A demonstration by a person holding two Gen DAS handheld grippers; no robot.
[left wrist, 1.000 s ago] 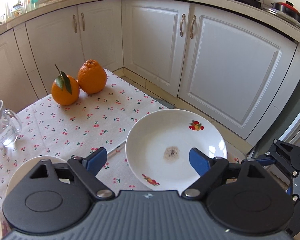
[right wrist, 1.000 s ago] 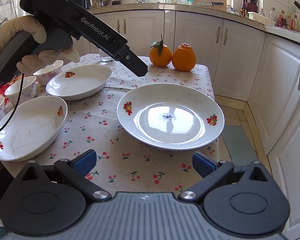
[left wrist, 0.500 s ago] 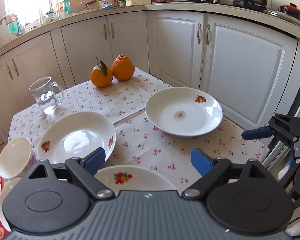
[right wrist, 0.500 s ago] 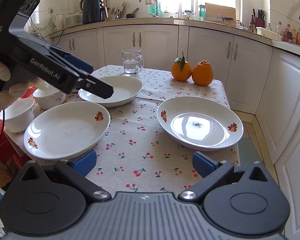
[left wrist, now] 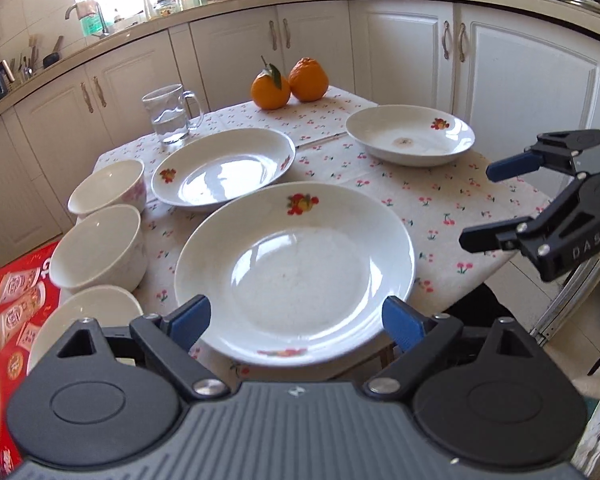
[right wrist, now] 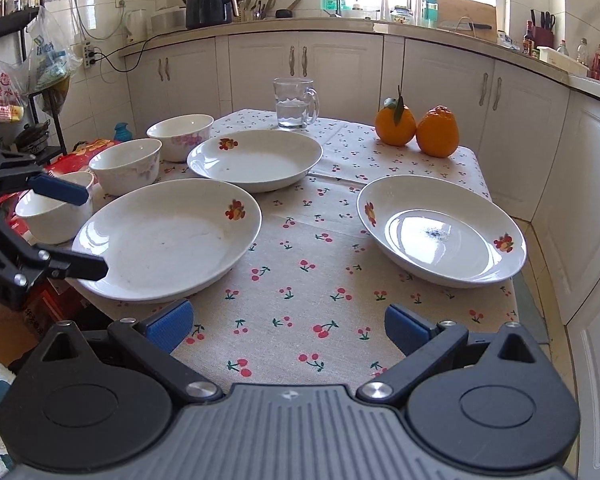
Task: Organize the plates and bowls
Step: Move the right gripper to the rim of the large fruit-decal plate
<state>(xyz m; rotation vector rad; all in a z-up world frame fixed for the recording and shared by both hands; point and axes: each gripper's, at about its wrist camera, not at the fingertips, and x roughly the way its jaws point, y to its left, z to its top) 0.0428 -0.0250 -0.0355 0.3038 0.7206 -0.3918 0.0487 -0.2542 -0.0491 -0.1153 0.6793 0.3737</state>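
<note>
Tabletop (right wrist: pixel 300 288), covered by a cherry-print cloth, carrying all the crockery. Three deep white plates with fruit decals lie on it. In the right wrist view, the near plate (right wrist: pixel 168 240) sits at 9 o'clock of the cloth's centre, the far plate (right wrist: pixel 256 158) at 11 o'clock just beyond it, and the speckled plate (right wrist: pixel 440 232) at 3 o'clock, well apart from the other two. Three bowls line the 9 o'clock edge: near bowl (right wrist: pixel 54 216), middle bowl (right wrist: pixel 126 164), pink-flowered bowl (right wrist: pixel 180 130). Two oranges (right wrist: pixel 416 128) stand touching at 1 o'clock; a glass mug (right wrist: pixel 294 102) of water stands at 12 o'clock.

Left tongs (left wrist: pixel 296 320): spread wide, empty, hanging over the near plate's closest rim with the blue pads either side of it, not touching. Right tongs (right wrist: pixel 288 326): spread wide, empty, over bare cloth at 6 o'clock.
</note>
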